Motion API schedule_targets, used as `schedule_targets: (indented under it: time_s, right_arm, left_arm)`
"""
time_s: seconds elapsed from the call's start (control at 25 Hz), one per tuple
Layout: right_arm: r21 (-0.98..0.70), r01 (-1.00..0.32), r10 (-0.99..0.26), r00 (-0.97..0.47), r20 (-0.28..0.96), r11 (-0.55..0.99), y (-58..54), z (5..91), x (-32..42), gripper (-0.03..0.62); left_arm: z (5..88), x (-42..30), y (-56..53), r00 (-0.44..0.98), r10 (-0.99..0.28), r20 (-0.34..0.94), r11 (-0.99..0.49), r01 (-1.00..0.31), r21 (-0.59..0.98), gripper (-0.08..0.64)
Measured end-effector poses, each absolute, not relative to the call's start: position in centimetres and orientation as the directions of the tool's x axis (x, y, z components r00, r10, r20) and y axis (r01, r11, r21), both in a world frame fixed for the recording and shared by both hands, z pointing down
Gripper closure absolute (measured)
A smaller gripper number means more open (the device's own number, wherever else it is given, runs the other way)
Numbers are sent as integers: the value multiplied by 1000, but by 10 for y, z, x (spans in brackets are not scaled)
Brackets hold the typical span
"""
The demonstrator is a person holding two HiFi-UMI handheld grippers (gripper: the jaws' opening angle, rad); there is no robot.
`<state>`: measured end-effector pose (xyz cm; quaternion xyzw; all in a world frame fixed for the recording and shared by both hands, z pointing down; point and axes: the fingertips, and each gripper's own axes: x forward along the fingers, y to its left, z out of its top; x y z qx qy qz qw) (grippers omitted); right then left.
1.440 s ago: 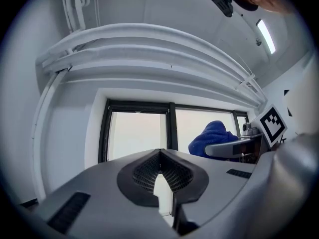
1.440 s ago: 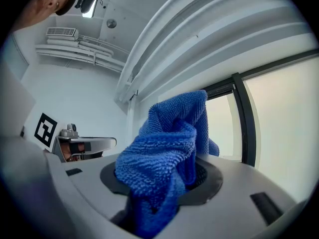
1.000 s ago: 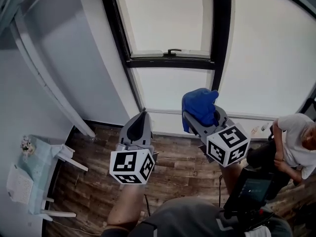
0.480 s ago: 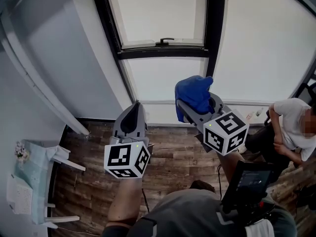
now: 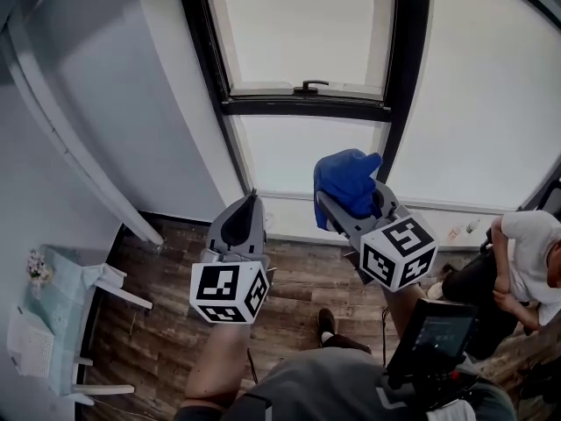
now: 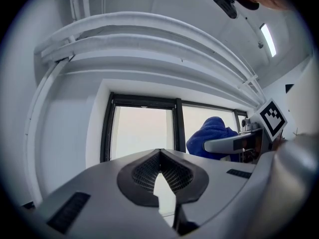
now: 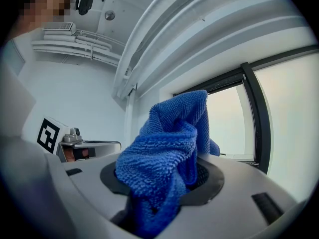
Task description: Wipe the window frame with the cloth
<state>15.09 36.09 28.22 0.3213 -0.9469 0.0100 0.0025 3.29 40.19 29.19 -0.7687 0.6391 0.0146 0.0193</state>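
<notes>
The black window frame [image 5: 307, 108] stands ahead, with a handle [image 5: 311, 84] on its horizontal bar and uprights left [image 5: 206, 77] and right [image 5: 408, 60]. My right gripper [image 5: 344, 202] is shut on a bunched blue cloth [image 5: 346, 178], held below the horizontal bar and short of the glass. In the right gripper view the cloth [image 7: 169, 153] bulges out of the jaws, with the frame [image 7: 256, 113] beyond. My left gripper [image 5: 253, 197] is shut and empty, to the left of the cloth. Its closed tips [image 6: 159, 151] point at the frame [image 6: 175, 128].
A white rail [image 5: 79, 147] runs down the grey wall at left. Below it stand a small table [image 5: 44, 288] and a white chair [image 5: 110, 279]. A seated person [image 5: 526, 261] is at right, a screen [image 5: 438, 331] near the bottom and a shoe [image 5: 324, 323] on the wood floor.
The head view has swung, so the window sits a little lower and further right. Both grippers stay side by side below the bar, the cloth still gripped. A shoe has come into view.
</notes>
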Motion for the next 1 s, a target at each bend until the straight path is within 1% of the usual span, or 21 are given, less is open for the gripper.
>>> schedule_targets:
  time_s: [0.16, 0.28, 0.48, 0.64, 0.72, 1.0]
  right_arm:
    - [-27, -595, -596, -803, 4, 803, 338, 281, 143, 382]
    - [-20, -586, -586, -810, 3, 810, 293, 278, 149, 382]
    - [-7, -568, -568, -823, -12, 823, 224, 273, 154, 382]
    - [-11, -556, -556, -831, -6, 831, 185, 277, 152, 382]
    - [-21, -550, -550, -835, 2, 835, 171, 279, 147, 382]
    - [-61, -558, -559, -829, 12, 827, 125, 290, 117, 382]
  left_arm:
    - [289, 26, 376, 192, -981, -40, -193, -981, 13, 551]
    - [283, 34, 330, 185, -982, -50, -185, -983, 6, 551]
    - [277, 51, 266, 254, -966, -52, -258, -962, 93, 551]
    - [278, 46, 231, 192, -981, -40, -194, -980, 43, 551]
    - [279, 37, 218, 163, -986, -35, -165, -985, 44, 551]
    - [283, -2, 181, 138, -990, -24, -139, -990, 40, 551]
